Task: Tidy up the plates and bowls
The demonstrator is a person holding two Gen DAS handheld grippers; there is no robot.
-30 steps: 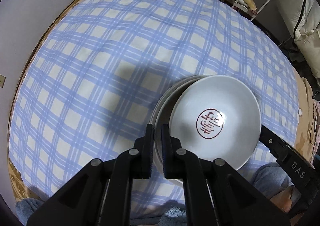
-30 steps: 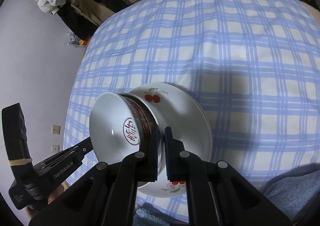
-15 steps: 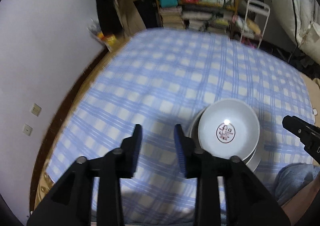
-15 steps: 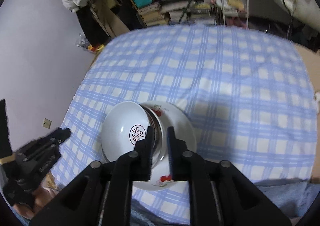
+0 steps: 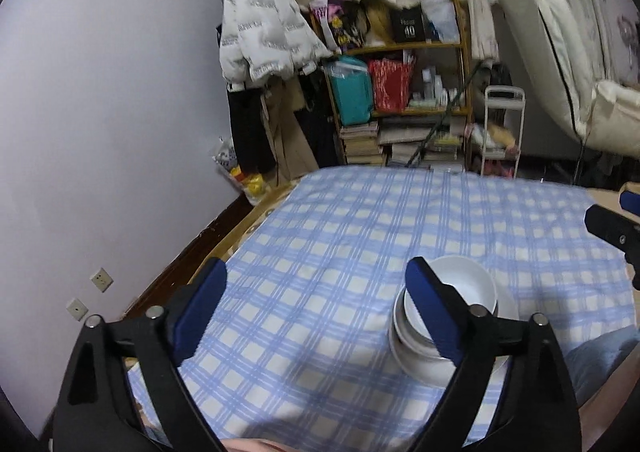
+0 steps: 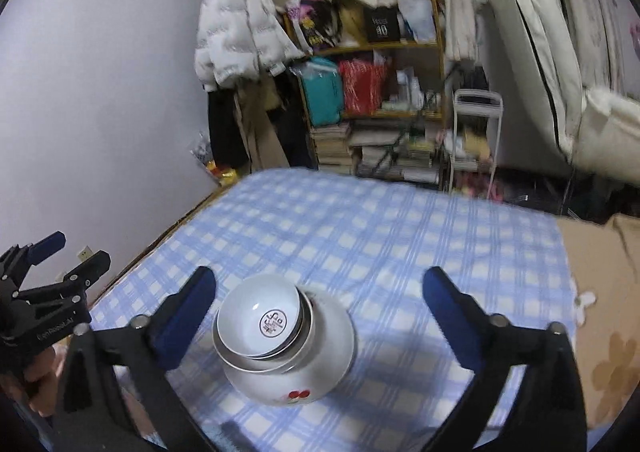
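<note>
Blue-checked cloth (image 6: 400, 252) is covering the bench, and I am going over it from left to right. Against the far left wall a white puffer jacket (image 6: 236, 40) is hanging; right of it a crowded shelf unit (image 6: 376, 92) is standing, well apart from my work.

My left hand-held gripper (image 5: 316, 288) is opening, its blue pads (image 5: 202, 304) spreading wide with only cloth between them. A second ago it was pinched together right at the rim of the dishes; now it is riding higher and farther back, touching nothing.

Right of it the stack is sitting near my edge of the bench: the white bowl (image 6: 260, 316) with the red seal mark is nesting in another bowl, and both are resting on the cherry-print plate (image 6: 328, 364). The top bowl was tilted up on its edge a second ago; now it is lying level inside the one below.

My right hand-held gripper (image 6: 320, 300) is opening too, with the stack showing between its spread fingers but untouched. It was closed at the bowl's rim a second ago.

I am reading this as the release after the stacking step. Nothing else is waiting on the cloth, so the sorting is looking nearly or fully finished.
</note>
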